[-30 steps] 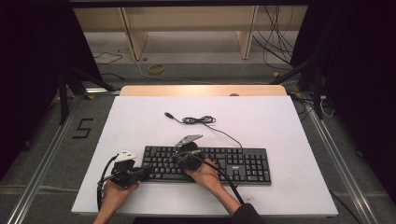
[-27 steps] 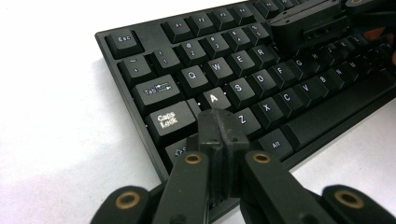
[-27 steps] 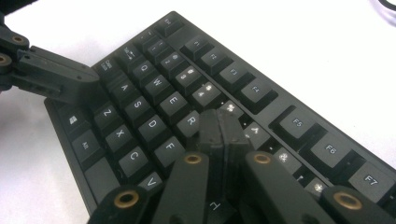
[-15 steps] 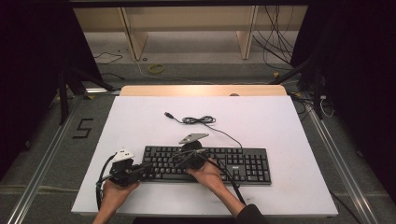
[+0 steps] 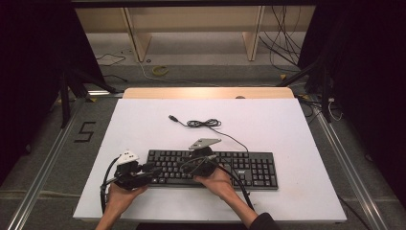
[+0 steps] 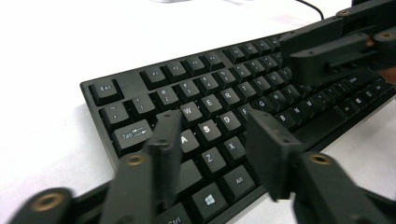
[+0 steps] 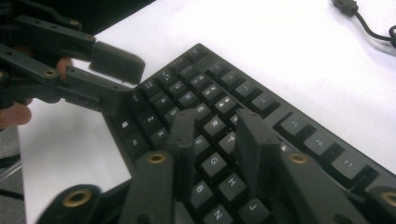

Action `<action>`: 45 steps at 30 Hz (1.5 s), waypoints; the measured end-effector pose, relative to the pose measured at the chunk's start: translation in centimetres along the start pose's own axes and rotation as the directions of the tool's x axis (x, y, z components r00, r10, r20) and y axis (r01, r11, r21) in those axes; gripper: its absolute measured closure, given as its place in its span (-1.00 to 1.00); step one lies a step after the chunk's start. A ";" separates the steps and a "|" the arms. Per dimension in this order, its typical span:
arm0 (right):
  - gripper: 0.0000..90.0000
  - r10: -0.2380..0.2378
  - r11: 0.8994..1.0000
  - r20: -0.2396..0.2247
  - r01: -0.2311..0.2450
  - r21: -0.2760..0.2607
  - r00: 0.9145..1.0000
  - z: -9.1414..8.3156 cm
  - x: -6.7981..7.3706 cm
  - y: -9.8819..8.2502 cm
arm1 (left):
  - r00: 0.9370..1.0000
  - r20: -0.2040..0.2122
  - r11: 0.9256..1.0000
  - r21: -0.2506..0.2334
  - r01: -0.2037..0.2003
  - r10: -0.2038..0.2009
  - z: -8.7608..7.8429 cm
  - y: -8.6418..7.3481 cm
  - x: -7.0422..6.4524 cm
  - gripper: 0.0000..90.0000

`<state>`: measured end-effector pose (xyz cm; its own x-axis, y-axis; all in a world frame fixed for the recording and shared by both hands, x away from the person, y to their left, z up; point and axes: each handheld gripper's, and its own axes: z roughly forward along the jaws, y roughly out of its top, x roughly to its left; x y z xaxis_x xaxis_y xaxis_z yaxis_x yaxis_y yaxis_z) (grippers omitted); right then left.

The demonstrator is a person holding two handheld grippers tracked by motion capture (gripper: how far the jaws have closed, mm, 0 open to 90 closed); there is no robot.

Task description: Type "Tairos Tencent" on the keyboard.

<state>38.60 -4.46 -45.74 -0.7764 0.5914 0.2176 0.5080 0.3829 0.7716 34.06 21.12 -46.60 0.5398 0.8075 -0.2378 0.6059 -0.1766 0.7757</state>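
White table | black keyboard near front edge | left hand-held gripper, right hand-held gripper: jaws just opening, empty

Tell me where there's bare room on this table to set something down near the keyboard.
Free: the white table right of the coiled cable, the far left corner behind the keyboard, and the strip right of the keyboard. Crowded: the keyboard's left half, where the left gripper and right gripper hover with jaws open.
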 end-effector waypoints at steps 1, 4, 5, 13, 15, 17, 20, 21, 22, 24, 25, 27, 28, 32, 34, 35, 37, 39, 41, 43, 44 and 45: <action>0.45 0.000 1.000 -0.004 0.000 -0.001 1.000 -0.2 0.0 -0.1 | 1.000 -0.001 1.000 -0.001 0.003 -0.003 0.1 0.1 0.0 0.14; 0.31 0.001 1.000 -0.018 -0.001 -0.008 1.000 -0.7 -0.1 -0.3 | 1.000 0.003 1.000 -0.003 0.004 -0.004 0.2 0.2 -0.1 0.06; 0.31 0.001 1.000 -0.018 -0.001 -0.008 1.000 -0.7 -0.1 -0.3 | 1.000 0.001 1.000 -0.004 0.004 -0.004 0.2 0.3 -0.2 0.06; 0.09 0.005 1.000 -0.033 -0.006 -0.030 0.999 -2.1 -0.3 -1.3 | 1.000 0.010 1.000 -0.009 0.009 -0.009 0.5 0.8 -0.2 -0.01; 0.07 0.005 0.999 -0.034 -0.006 -0.031 0.999 -2.2 -0.3 -1.4 | 1.000 0.013 1.000 -0.011 0.007 -0.007 0.6 1.0 -0.3 -0.01; 0.00 0.008 0.999 -0.035 -0.009 -0.034 0.999 -2.6 -0.3 -1.7 | 1.000 0.016 1.000 -0.011 0.006 -0.006 0.7 1.2 -0.3 0.00; -0.06 0.009 0.999 -0.038 -0.010 -0.039 0.999 -2.9 -0.4 -2.0 | 1.000 0.013 1.000 -0.013 0.005 -0.005 0.9 1.5 -0.2 0.05; -0.06 0.009 0.999 -0.038 -0.010 -0.039 0.999 -2.9 -0.4 -2.0 | 1.000 0.011 1.000 -0.011 0.003 -0.003 0.9 1.6 -0.2 0.05; -0.09 0.010 0.999 -0.039 -0.012 -0.040 0.999 -3.1 -0.4 -2.1 | 1.000 0.011 1.000 -0.013 0.005 -0.005 1.0 1.6 -0.2 0.11; -0.10 0.011 0.999 -0.041 -0.012 -0.039 0.999 -3.2 -0.4 -2.2 | 1.000 0.015 1.000 -0.011 0.005 -0.005 1.1 1.8 -0.1 0.13; -0.12 0.011 0.999 -0.040 -0.012 -0.039 0.999 -3.2 -0.4 -2.3 | 1.000 0.014 1.000 -0.010 -0.002 0.002 1.1 1.9 -0.1 0.17; -0.13 0.012 0.999 -0.040 -0.013 -0.039 0.999 -3.4 -0.4 -2.5 | 1.000 0.014 1.000 -0.009 0.001 -0.001 1.2 2.1 -0.1 0.26; -0.14 0.016 0.999 -0.042 -0.017 -0.039 0.999 -3.6 -0.5 -2.6 | 1.000 0.011 1.000 -0.003 -0.002 0.002 1.3 2.2 0.0 0.36; -0.15 0.015 0.999 -0.040 -0.017 -0.039 0.999 -3.8 -0.5 -2.8 | 1.000 0.013 1.000 0.006 -0.003 0.003 1.5 2.5 0.0 0.52; -0.18 0.016 0.999 -0.040 -0.018 -0.041 0.999 -4.0 -0.5 -3.0 | 1.000 0.014 1.000 0.016 -0.007 0.006 1.7 2.7 0.0 0.62; -0.20 0.010 0.999 -0.037 -0.012 -0.048 0.999 -4.1 -0.5 -3.1 | 1.000 0.014 1.000 0.021 -0.008 0.007 1.8 2.7 0.1 0.71; -0.22 0.012 0.999 -0.037 -0.013 -0.050 0.999 -4.2 -0.5 -3.1 | 1.000 0.017 1.000 0.030 -0.009 0.008 2.0 2.8 0.1 0.74; -0.23 0.016 0.998 -0.040 -0.018 -0.053 0.999 -4.4 -0.5 -3.3 | 1.000 0.016 0.999 0.042 -0.018 0.017 2.2 2.8 0.1 0.84; -0.23 0.012 0.998 -0.040 -0.015 -0.055 0.999 -4.5 -0.5 -3.3 | 1.000 0.020 0.999 0.051 -0.014 0.013 2.5 2.9 0.0 0.86; -0.23 0.011 0.998 -0.041 -0.013 -0.056 0.999 -4.6 -0.4 -3.4 | 0.999 0.024 0.998 0.064 -0.023 0.021 2.7 2.9 0.0 0.90; -0.23 0.011 0.998 -0.041 -0.014 -0.057 0.999 -4.7 -0.4 -3.5 | 1.000 0.021 0.998 0.068 -0.019 0.017 2.9 2.9 0.0 0.91; -0.24 0.013 0.998 -0.042 -0.015 -0.057 0.999 -4.8 -0.4 -3.6 | 1.000 0.018 0.997 0.076 -0.023 0.022 3.0 2.9 0.0 0.94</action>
<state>35.34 -9.43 -45.73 -0.7849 0.5660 0.2522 0.4974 0.3329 0.8011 37.60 18.92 -46.16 0.5633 0.7933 -0.2312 0.6360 -0.2375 0.7342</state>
